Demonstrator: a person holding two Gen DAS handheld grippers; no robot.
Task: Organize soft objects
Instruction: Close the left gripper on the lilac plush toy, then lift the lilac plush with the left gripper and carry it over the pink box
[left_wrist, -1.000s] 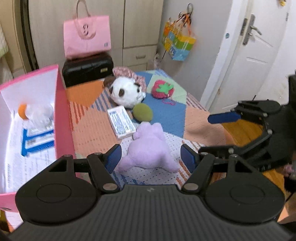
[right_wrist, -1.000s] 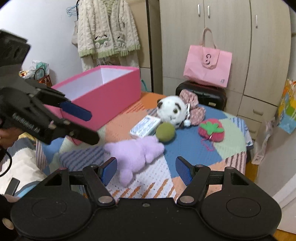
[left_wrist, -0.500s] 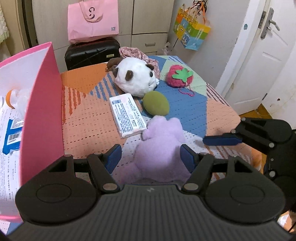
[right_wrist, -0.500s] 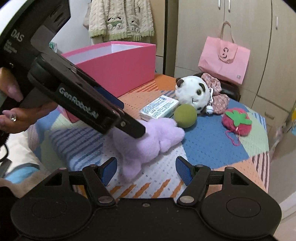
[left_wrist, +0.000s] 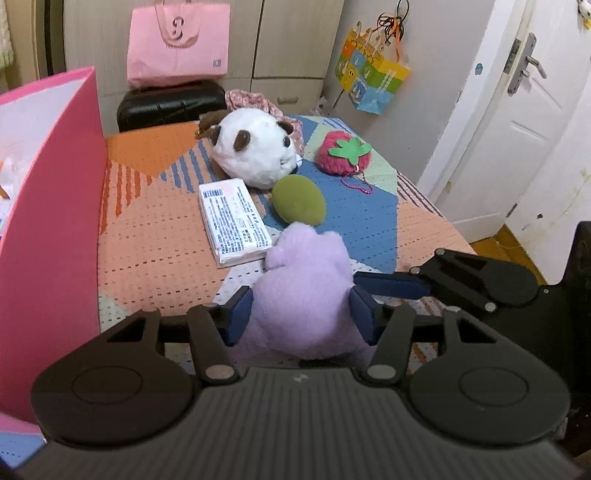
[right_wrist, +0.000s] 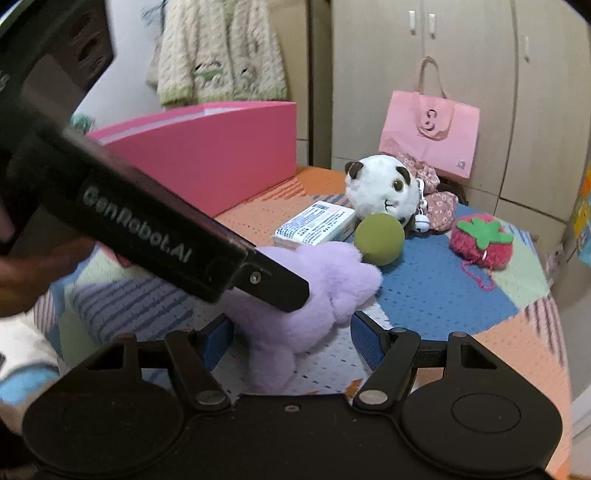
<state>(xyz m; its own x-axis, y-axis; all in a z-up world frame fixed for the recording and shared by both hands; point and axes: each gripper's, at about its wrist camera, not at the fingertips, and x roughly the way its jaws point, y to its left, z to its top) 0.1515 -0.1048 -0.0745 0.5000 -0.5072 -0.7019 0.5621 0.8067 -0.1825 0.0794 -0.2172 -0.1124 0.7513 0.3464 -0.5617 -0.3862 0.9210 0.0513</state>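
On the far left stood the pink box (left_wrist: 55, 206). It was tall, with flat, stiff walls and a white inside. Next to it, going right, the table had a bumpy woven cloth (left_wrist: 155, 236) in orange, blue and green patches.

In the middle lay the purple plush toy (left_wrist: 306, 295). It was fluffy and squashy, and it looked very light. It sat on the cloth, close to the front edge, just in front of a flat white packet (left_wrist: 232, 221) and a smooth green ball (left_wrist: 299, 205). The packet looked like a soft pack in shiny wrap. The ball touched the purple toy at its top.

The left gripper (left_wrist: 301, 315) was around the toy's fat body. Its blue pads (left_wrist: 238, 317) sat on each side and seemed to press into the fur, partly closed. From the right view, the right gripper (right_wrist: 291, 339) was wide open, with one leg of the toy between its fingers, and it held nothing.

I think the toy will squash when pinched and will not break. The fat middle was the best place to grab, because a thin leg could slip out. The fur could slide a bit, so a firm squeeze would help.

Further back sat a round white panda head (left_wrist: 255, 155), fuzzy with brown ears. To the right lay a red strawberry (left_wrist: 343, 157), fuzzy with a green felt leaf and a bead chain.
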